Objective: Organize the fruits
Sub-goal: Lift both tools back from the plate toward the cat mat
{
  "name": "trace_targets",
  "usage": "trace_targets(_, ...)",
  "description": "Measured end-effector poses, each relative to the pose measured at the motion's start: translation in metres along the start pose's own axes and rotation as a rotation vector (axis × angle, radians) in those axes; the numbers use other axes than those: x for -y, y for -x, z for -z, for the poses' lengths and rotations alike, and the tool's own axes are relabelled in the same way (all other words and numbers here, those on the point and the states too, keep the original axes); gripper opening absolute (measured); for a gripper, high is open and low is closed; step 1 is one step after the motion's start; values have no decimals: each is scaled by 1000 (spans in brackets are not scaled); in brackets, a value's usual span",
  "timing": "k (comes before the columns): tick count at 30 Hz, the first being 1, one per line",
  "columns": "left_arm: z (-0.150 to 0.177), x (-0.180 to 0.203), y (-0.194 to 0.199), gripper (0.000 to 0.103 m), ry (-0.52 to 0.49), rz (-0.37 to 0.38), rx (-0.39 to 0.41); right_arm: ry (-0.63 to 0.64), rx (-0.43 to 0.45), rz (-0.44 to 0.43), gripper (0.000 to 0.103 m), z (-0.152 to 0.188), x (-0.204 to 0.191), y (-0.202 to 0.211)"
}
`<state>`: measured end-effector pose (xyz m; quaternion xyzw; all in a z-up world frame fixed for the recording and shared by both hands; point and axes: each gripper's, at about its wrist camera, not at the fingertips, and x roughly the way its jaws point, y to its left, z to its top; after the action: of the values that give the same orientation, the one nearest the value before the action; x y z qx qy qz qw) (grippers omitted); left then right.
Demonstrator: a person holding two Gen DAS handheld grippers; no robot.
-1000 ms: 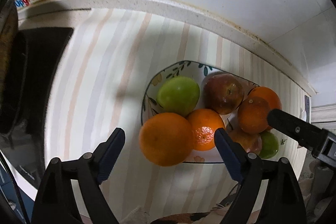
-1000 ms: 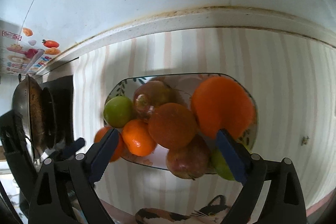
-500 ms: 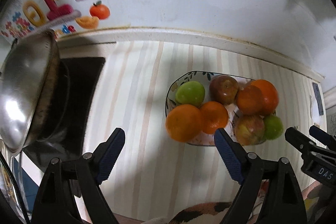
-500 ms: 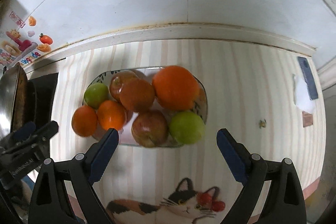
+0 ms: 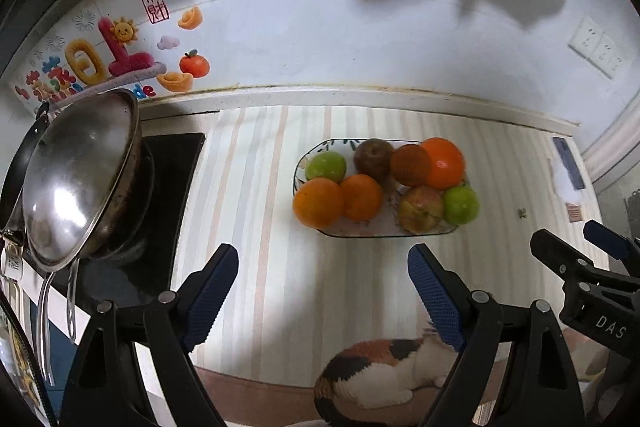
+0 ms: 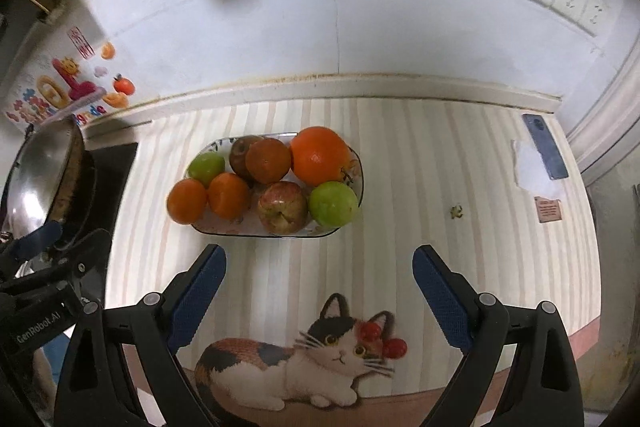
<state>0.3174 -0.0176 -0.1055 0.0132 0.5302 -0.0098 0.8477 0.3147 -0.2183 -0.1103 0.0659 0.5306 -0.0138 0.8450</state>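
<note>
one plate [image 6: 358, 167]. on it: four oranges [image 6: 320, 155] [image 6: 268, 161] [image 6: 228, 195] [image 6: 186, 201], two green apples [image 6: 334, 203] [image 6: 206, 167], two red apples [image 6: 282, 207] [image 6: 239, 155]. two grippers: left gripper [image 5: 323, 283], right gripper [image 6: 318, 281]. one wok [image 5: 80, 179]. one phone [image 6: 546, 147].

Pale glossy tiled wall [image 6: 340, 27], shadowed in its upper part. White triple socket panel [image 6: 560, 1], upper right on the wall. Colourful cartoon sticker set [image 5: 100, 63] with sun, oranges and lettering, lower left on the wall. Cream backsplash ledge [image 6: 360, 87] with a stained seam where it meets the wall. Counter mat with pastel vertical stripes [image 6: 420, 167], its near edge printed with a calico cat [image 6: 300, 359]. Black hob surface [image 5: 168, 187] at the left, bearing a steel wok [image 5: 76, 179] tilted on edge. Dark blue phone [image 6: 546, 147] lying on white paper [image 6: 532, 171] at the counter's right end.
</note>
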Motion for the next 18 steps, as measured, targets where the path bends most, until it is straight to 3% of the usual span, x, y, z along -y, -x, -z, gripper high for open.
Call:
trace_targets(10, 14, 9, 59, 87, 1, 27, 91, -4, 113, -16, 96, 17, -1, 74)
trace_targets(18, 21, 14, 78, 87, 1, 35, 127, -4, 160, -40, 96, 26, -5, 105)
